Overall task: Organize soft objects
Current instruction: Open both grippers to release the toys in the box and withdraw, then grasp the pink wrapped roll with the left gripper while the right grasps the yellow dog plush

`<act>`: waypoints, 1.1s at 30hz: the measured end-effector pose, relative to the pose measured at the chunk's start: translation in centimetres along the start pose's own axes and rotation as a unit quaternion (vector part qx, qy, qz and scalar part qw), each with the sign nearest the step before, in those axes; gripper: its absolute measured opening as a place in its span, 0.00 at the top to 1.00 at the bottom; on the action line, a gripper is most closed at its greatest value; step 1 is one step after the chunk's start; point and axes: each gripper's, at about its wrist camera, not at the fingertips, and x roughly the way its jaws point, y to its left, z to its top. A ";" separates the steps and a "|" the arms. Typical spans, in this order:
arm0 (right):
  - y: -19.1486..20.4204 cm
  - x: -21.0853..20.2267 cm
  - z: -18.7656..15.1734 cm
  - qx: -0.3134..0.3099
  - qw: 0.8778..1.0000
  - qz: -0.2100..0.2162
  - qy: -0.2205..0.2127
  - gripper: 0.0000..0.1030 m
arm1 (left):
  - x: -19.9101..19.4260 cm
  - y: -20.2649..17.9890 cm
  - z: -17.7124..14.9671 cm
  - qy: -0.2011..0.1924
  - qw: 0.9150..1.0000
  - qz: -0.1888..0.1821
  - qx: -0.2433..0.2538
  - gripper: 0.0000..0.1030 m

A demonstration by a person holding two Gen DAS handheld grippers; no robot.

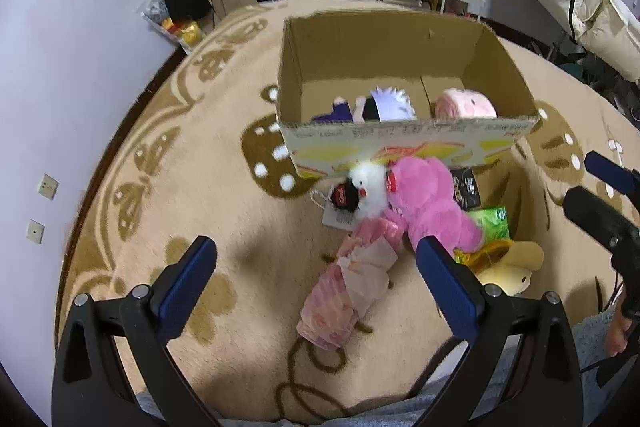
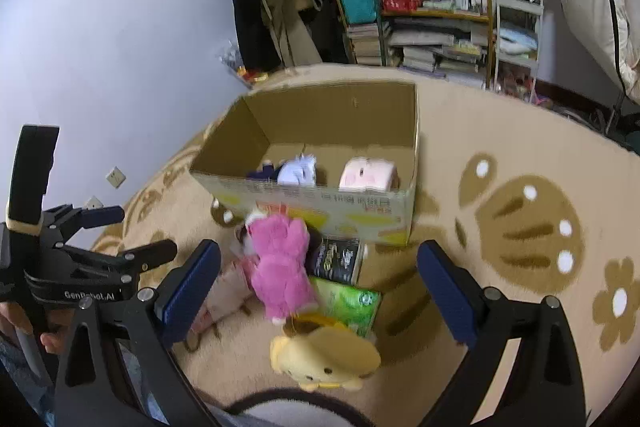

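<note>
- On the beige rug [image 1: 224, 211], against the cardboard box [image 1: 404, 143], lies a fluffy pink plush [image 1: 432, 207], limbs sprawled.
- Beside it: a yellow plush [image 2: 324, 359], face up.
- Left gripper [image 1: 316, 267] and right gripper [image 2: 320, 267] gape, holding nothing.

Both handheld grippers are matte black frames with silver screw heads at the pivots and blue pads lining the fingers [image 1: 188, 279]. The left gripper [image 2: 132, 231] bears white "GenRobot.AI" lettering. A light grey fuzzy sleeve [image 1: 592, 339] covers the right wrist.
</note>
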 end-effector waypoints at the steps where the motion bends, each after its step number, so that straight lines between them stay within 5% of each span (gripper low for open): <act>1: -0.1 0.3 -0.3 0.002 1.000 0.001 0.008 0.00 | 0.4 -0.1 -0.1 0.005 1.000 -0.003 0.003 0.04; 33: -0.4 8.1 -4.3 0.008 0.982 -0.032 0.184 0.00 | 10.3 -2.3 -2.0 0.157 0.987 -0.022 0.024 0.04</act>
